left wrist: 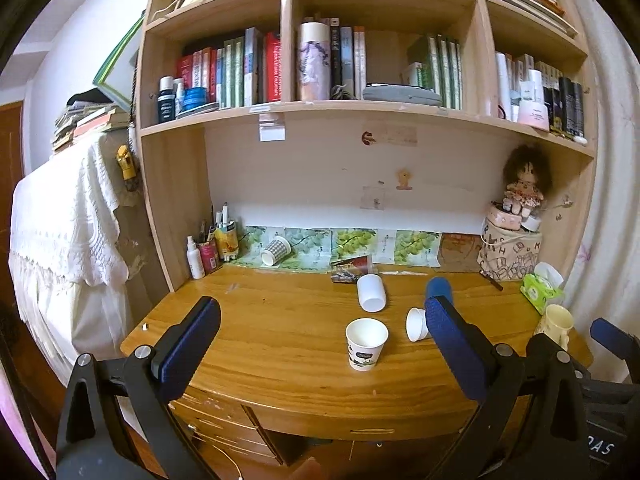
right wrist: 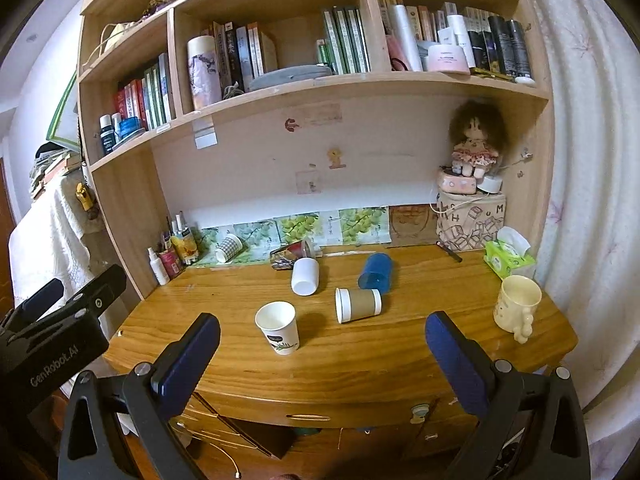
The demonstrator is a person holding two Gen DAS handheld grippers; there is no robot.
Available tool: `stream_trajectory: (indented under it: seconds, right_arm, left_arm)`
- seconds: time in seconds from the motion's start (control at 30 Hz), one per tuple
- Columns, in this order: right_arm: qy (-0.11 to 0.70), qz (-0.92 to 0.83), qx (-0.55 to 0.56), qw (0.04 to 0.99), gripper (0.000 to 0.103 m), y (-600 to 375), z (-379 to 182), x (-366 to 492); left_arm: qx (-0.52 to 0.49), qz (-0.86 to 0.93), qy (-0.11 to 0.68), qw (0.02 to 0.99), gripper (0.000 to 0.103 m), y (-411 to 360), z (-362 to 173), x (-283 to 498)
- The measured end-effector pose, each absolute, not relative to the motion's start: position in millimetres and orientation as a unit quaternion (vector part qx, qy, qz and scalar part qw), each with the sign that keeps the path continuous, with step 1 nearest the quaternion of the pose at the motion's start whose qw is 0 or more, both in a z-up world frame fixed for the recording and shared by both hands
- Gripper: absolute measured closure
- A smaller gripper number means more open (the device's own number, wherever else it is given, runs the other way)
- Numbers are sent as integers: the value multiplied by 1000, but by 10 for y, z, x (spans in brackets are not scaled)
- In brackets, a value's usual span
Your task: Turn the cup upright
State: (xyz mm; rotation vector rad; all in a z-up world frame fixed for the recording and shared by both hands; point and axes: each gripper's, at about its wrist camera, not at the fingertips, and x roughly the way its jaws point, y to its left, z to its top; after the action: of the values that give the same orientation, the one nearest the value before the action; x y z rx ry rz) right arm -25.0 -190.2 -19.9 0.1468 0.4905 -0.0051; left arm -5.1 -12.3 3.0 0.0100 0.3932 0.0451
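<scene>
Both the left tongs [left wrist: 322,320] and right tongs [right wrist: 322,334] gape apart, holding nothing. Ahead between the right tongs, a brown-sleeved cup [right wrist: 358,305] lies sideways on the worktop [right wrist: 400,356].

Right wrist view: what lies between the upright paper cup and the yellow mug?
The brown-sleeved cup, on its side, lies between the upright paper cup and the yellow mug; otherwise bare desk. The right wrist view shows it.
</scene>
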Motion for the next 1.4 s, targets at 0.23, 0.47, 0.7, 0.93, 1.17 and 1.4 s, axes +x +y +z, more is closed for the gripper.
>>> stream_trajectory:
  seconds: [0.23, 0.47, 0.7, 0.93, 1.17, 1.4]
  right_arm:
    - [249, -10, 74, 966, 0, -1953, -217, -219]
    - [254, -19, 81, 964, 0, -2051, -232, -181]
    - [264, -28, 85, 960, 0, -2134, -249, -138]
    - [269, -34, 86, 959, 0, -2188, -264, -125]
    - [273, -36, 84, 958, 0, -2192, -271, -111]
    - [273, -35, 84, 958, 0, -2190, -273, -106]
  left_arm:
    - [19, 16, 196, 980, 0, -221, 33, -19]
    - [26, 8, 204, 979, 0, -309, 12, 31]
    - [28, 0, 216, 976, 0, -376, -7, 95]
    - [29, -8, 228, 973, 0, -425, -35, 152]
    - [22, -12, 239, 971, 0, -420, -61, 188]
    - [19, -11, 239, 971, 0, -396, -68, 176]
